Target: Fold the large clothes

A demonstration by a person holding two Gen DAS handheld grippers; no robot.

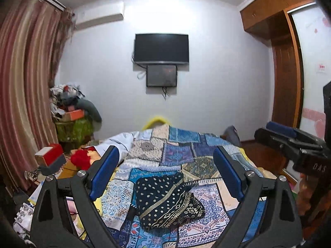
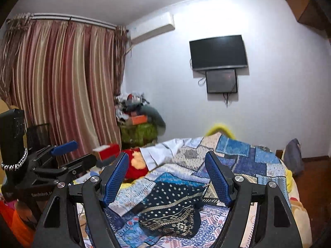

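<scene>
A dark navy garment (image 1: 168, 201) with cream dots and geometric bands lies crumpled on the patchwork bedspread (image 1: 182, 150). It also shows in the right wrist view (image 2: 171, 210) on the same bedspread (image 2: 244, 159). My left gripper (image 1: 166, 163) is open and empty, held above the garment. My right gripper (image 2: 166, 169) is open and empty, also above it. The right gripper shows at the right edge of the left wrist view (image 1: 289, 138). The left gripper shows at the left of the right wrist view (image 2: 60, 155).
A white cloth (image 2: 163, 150) and a red plush item (image 2: 135, 163) lie at the bed's far left. A red box (image 1: 50, 154) and a cluttered pile (image 1: 70, 111) stand by the curtains (image 2: 62, 82). A TV (image 1: 161, 48) hangs on the wall. A wooden wardrobe (image 1: 285, 66) stands right.
</scene>
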